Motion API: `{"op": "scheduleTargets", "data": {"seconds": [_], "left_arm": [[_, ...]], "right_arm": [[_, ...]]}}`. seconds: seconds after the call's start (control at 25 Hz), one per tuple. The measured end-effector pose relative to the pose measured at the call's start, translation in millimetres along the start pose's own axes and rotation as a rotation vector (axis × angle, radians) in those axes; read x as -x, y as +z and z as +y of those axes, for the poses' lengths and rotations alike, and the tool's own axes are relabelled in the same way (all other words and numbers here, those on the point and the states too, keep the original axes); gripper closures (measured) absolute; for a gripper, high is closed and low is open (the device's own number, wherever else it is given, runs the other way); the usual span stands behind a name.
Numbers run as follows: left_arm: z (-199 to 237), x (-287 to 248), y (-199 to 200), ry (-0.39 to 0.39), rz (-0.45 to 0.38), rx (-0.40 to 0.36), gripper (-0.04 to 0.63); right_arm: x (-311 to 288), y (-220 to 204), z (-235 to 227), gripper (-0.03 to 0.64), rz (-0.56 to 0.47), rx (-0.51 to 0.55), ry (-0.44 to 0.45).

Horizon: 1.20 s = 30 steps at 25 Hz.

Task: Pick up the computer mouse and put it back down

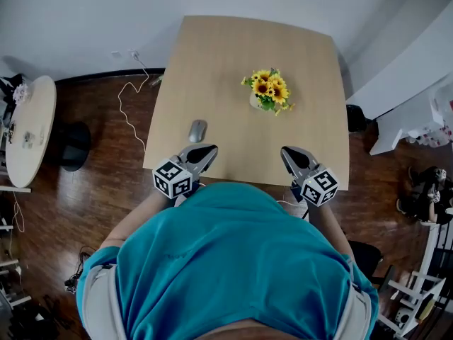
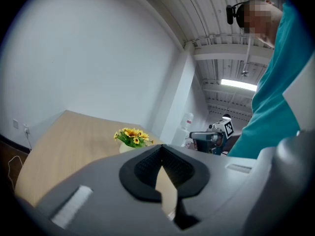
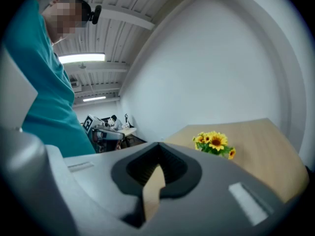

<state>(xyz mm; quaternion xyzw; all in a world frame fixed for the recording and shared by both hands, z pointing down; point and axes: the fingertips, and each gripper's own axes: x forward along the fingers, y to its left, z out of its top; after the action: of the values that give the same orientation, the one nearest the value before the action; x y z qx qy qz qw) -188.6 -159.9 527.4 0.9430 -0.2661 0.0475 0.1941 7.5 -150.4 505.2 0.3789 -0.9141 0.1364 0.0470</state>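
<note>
A grey computer mouse (image 1: pixel 197 130) lies on the wooden table (image 1: pixel 233 55) near its front left part. My left gripper (image 1: pixel 207 150) hovers just behind the mouse, over the table's near edge, its jaws shut and empty (image 2: pixel 161 149). My right gripper (image 1: pixel 287 152) is held level with it at the front right, also shut with nothing in it (image 3: pixel 158 149). Neither gripper view shows the mouse. A small pot of sunflowers (image 1: pixel 269 91) stands mid-table, beyond both grippers, and appears in both gripper views (image 2: pixel 132 136) (image 3: pixel 212 142).
A round white table (image 1: pixel 28 129) and a black stool (image 1: pixel 74 146) stand on the wooden floor at the left. A white cable (image 1: pixel 127 112) trails from a wall socket. White furniture (image 1: pixel 410 83) sits at the right. The person's teal shirt (image 1: pixel 226 261) fills the foreground.
</note>
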Motion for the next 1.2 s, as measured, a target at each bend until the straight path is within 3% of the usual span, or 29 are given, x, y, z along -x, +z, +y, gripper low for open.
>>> {"op": "scheduleTargets", "data": {"seconds": [0.2, 0.36, 1.04, 1.2], "left_arm": [[-1, -9, 7, 0.078, -0.036, 0.003, 0.591], [7, -10, 8, 0.113, -0.062, 0.034, 0.591], [104, 16, -2, 0.208, 0.038, 0.033, 0.59], [124, 15, -6, 0.239, 0.101, 0.059, 0.533]], "right_arm": [[-4, 3, -2, 0.615, -0.007, 0.004, 0.101], [-11, 0, 1, 0.615, 0.012, 0.023, 0.125], [-60, 15, 13, 0.615, 0.027, 0.02, 0.033], [-65, 13, 15, 0.615, 0.036, 0.017, 0.035]]}}
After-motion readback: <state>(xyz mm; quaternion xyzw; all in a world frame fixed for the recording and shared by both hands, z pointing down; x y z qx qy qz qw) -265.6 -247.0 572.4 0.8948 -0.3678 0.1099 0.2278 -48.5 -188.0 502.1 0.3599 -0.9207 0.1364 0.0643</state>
